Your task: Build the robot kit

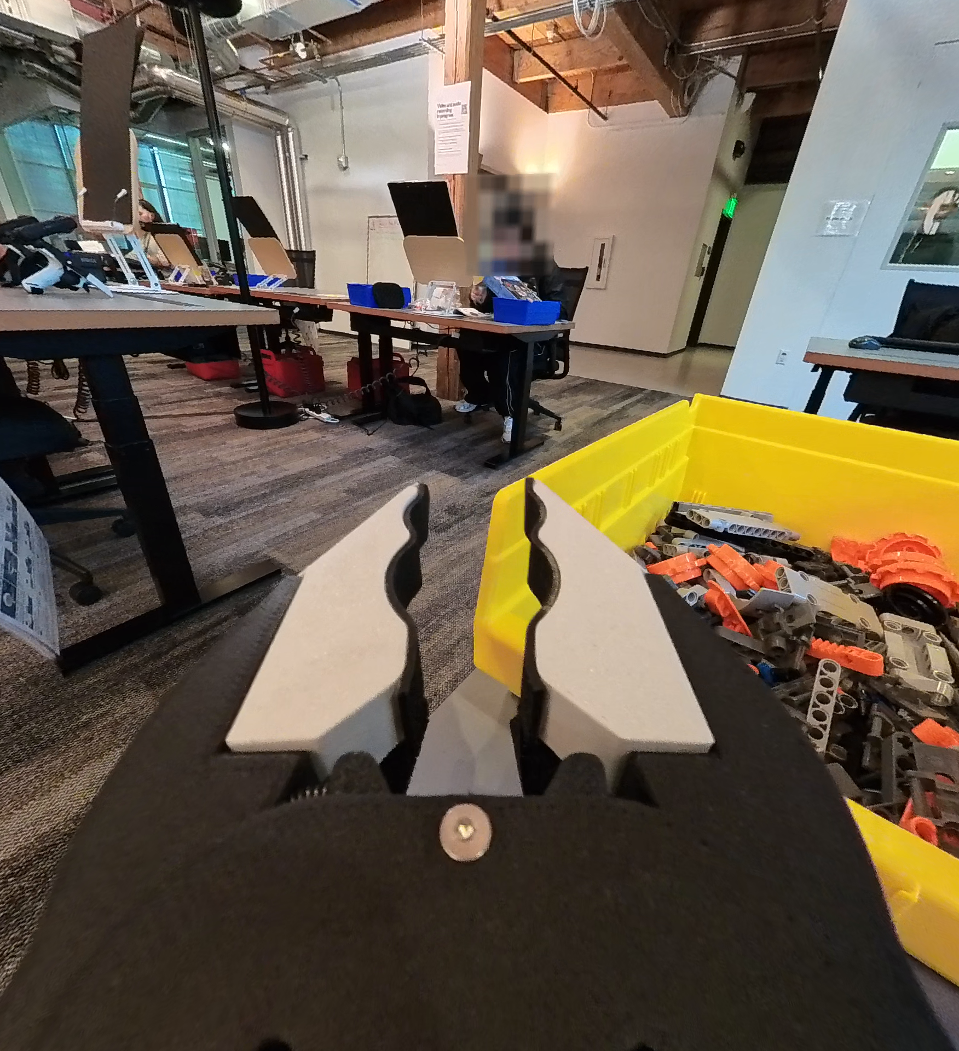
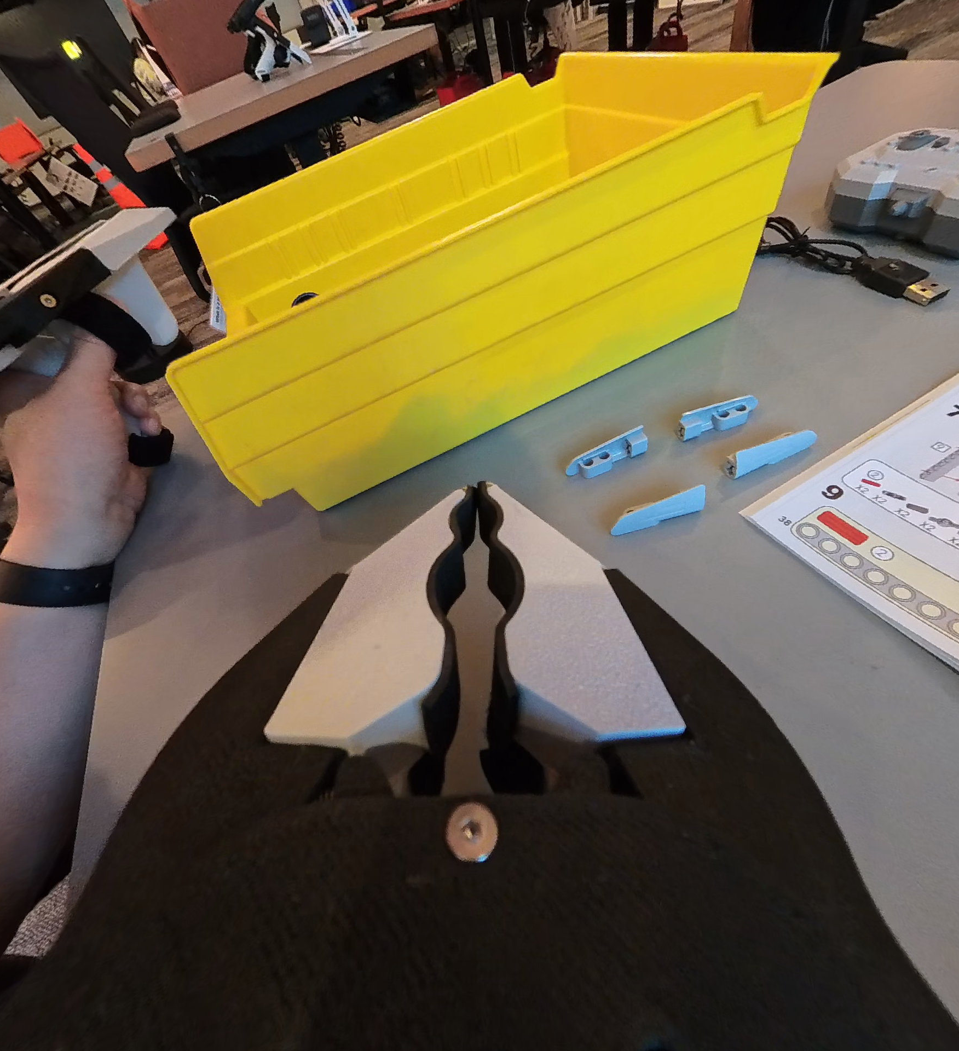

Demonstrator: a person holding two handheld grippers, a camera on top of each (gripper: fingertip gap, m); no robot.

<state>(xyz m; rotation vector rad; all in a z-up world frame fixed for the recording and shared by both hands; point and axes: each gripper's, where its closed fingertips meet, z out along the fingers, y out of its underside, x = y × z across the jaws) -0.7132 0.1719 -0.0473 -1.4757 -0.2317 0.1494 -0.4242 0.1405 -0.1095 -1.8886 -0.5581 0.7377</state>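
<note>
While the left hand-held gripper [image 1: 476, 500] hovers narrowly parted beside the yellow bin [image 2: 483, 318] of bricks [image 1: 841, 631], the right hand-held gripper [image 2: 478, 490], pinched empty, faces its near wall, four blue pieces [image 2: 687, 463] just right.

Left gripper [image 1: 476, 495] body: matte black, broad curved plate, one silver hex-socket screw at centre.
Left gripper fingers [image 1: 346, 614]: pale grey wedges, black wavy inner pads.
Right gripper [image 2: 478, 490] body: same black plate, same silver screw.
Right gripper fingers [image 2: 392, 637]: pale grey, black scalloped pads.
Left hand [image 2: 68, 449]: bare forearm, no sleeve.
Wrist: black band [image 2: 39, 583].
Handle: white grip, black strap.
</note>
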